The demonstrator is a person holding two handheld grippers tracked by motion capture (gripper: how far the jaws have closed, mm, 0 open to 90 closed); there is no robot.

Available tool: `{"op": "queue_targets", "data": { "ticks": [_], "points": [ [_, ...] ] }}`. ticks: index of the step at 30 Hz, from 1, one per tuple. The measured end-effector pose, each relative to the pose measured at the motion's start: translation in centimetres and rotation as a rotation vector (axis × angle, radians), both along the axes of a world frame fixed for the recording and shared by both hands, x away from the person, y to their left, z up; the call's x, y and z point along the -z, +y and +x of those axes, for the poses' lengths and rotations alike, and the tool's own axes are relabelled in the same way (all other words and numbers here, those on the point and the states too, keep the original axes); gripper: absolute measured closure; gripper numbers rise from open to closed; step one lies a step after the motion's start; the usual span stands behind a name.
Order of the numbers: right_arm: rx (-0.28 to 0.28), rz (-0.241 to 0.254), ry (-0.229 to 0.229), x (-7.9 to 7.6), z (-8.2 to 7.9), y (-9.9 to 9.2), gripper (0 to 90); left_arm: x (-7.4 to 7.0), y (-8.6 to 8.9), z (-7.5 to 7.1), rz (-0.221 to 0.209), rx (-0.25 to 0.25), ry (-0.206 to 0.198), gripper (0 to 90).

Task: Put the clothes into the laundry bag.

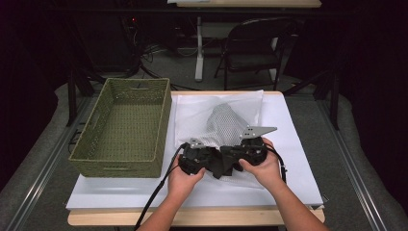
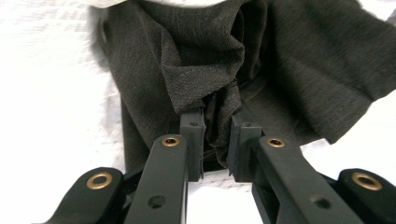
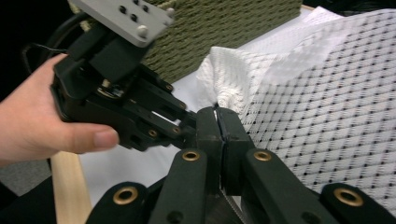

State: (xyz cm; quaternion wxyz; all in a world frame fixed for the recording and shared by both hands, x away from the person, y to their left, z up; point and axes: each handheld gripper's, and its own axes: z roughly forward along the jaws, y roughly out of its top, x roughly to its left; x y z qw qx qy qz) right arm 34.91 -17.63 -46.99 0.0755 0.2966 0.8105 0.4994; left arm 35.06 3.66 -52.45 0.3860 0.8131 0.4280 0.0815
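The dark cloth (image 2: 210,70) lies bunched at the white mesh bag's (image 3: 327,116) mouth on the table (image 1: 298,159). The left gripper (image 2: 217,140) pinches a cloth fold; the right gripper (image 3: 219,135), pressed together, clamps the bag's edge.

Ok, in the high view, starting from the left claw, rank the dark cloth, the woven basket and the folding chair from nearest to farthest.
1. dark cloth: right at the left claw, between its jaws, on the table's near side.
2. woven basket: to the left, beside the white mesh bag.
3. folding chair: beyond the table's far edge, farthest.
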Motion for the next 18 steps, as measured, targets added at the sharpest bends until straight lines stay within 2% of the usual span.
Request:
{"op": "queue_targets", "data": {
  "ticks": [3,8,18],
  "points": [
    [-0.014,-0.001,0.002,-0.1,-0.2,0.3,88.9,0.0,-0.1,0.3,-0.018,0.006,0.010,79.4],
    [-0.026,-0.003,-0.004,-0.2,-0.4,0.6,89.0,-0.1,-0.6,1.2,-0.043,-0.015,0.005,79.7],
    [-0.026,0.004,0.001,-0.4,-0.5,0.3,89.0,-0.2,-0.9,3.2,-0.051,-0.059,-0.010,79.8]
  ]
}}
